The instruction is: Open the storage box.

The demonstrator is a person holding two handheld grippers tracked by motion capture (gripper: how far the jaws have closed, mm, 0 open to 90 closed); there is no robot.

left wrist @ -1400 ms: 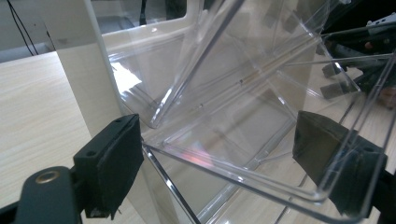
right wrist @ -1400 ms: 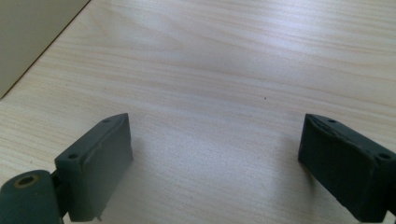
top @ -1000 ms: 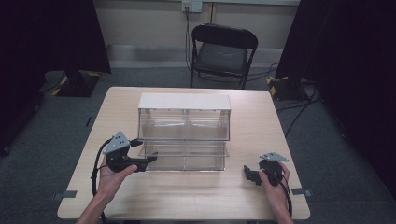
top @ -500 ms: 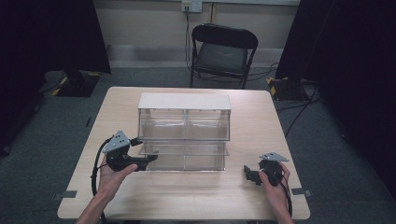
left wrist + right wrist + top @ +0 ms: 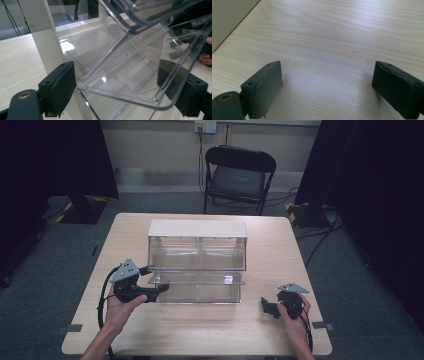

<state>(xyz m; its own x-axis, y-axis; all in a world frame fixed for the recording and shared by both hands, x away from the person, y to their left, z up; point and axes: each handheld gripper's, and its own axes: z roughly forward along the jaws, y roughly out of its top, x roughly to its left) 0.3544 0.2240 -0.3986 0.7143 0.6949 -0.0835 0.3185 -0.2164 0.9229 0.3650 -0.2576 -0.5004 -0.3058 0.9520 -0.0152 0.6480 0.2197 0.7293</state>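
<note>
The left tool (image 5: 159, 291), jaws wide, straddles the clear bin's (image 5: 140, 82) rim at its 12 o'clock; the right tool (image 5: 265, 306), also wide, rests well apart.

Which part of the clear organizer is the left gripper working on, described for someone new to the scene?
On the wooden table stands a clear plastic organizer with a white top. The lower left bin, at its front bottom row, is tipped open toward the left gripper, whose open jaws straddle its rim; its neighbours look shut.
</note>
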